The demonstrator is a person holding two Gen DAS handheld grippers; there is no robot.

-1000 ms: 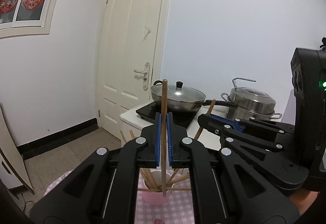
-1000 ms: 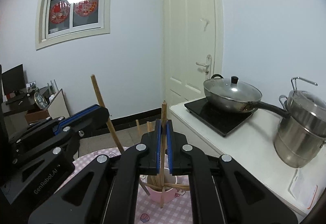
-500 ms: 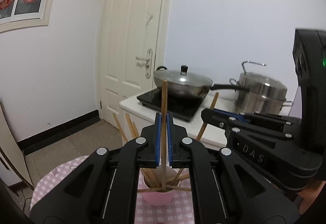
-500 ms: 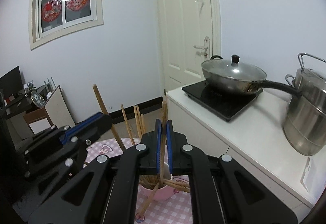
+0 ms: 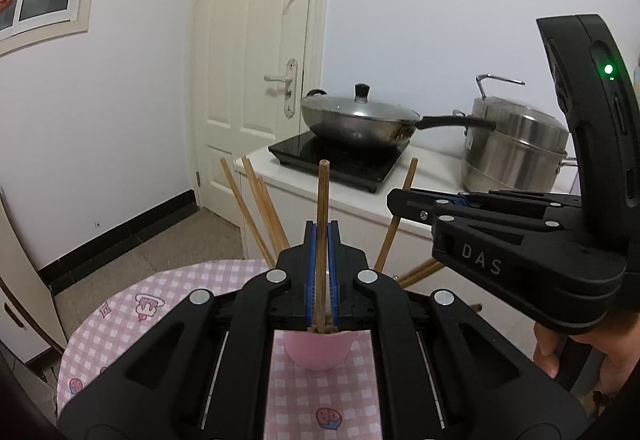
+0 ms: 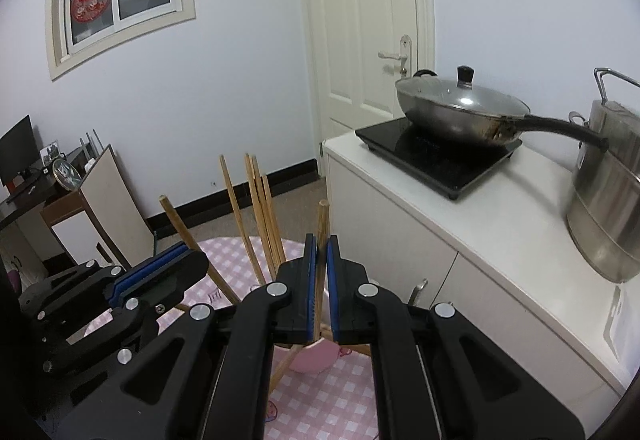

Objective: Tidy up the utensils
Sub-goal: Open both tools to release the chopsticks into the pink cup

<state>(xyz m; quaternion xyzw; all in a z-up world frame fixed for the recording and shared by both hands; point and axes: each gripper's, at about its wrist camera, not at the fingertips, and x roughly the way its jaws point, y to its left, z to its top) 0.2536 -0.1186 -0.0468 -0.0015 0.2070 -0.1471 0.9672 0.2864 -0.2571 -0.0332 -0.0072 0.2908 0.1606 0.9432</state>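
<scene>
My left gripper [image 5: 322, 230] is shut on an upright wooden chopstick [image 5: 323, 195], whose lower end reaches the mouth of the pink cup [image 5: 320, 354] below. To its right, my right gripper [image 5: 394, 199] grips a second, slanted chopstick [image 5: 386, 248]. In the right wrist view, that right gripper [image 6: 321, 242] is shut on its chopstick [image 6: 322, 217] above the pink cup [image 6: 316, 360]. There the left gripper [image 6: 192, 260] enters from the left with its chopstick [image 6: 176, 217]. Several chopsticks [image 6: 258, 207] stand in the cup, leaning left.
The cup stands on a round table with a pink checked cloth [image 5: 160, 312]. Behind it is a white counter [image 6: 460, 224] with a black hob [image 6: 432, 155], a lidded wok [image 6: 456, 107] and a steel pot [image 6: 608, 199]. A hand [image 5: 548, 348] holds the right gripper.
Both grippers have sunk toward the pink cup with their chopsticks still clamped. The cup and tablecloth now show larger and closer, and the view has tilted downward.
</scene>
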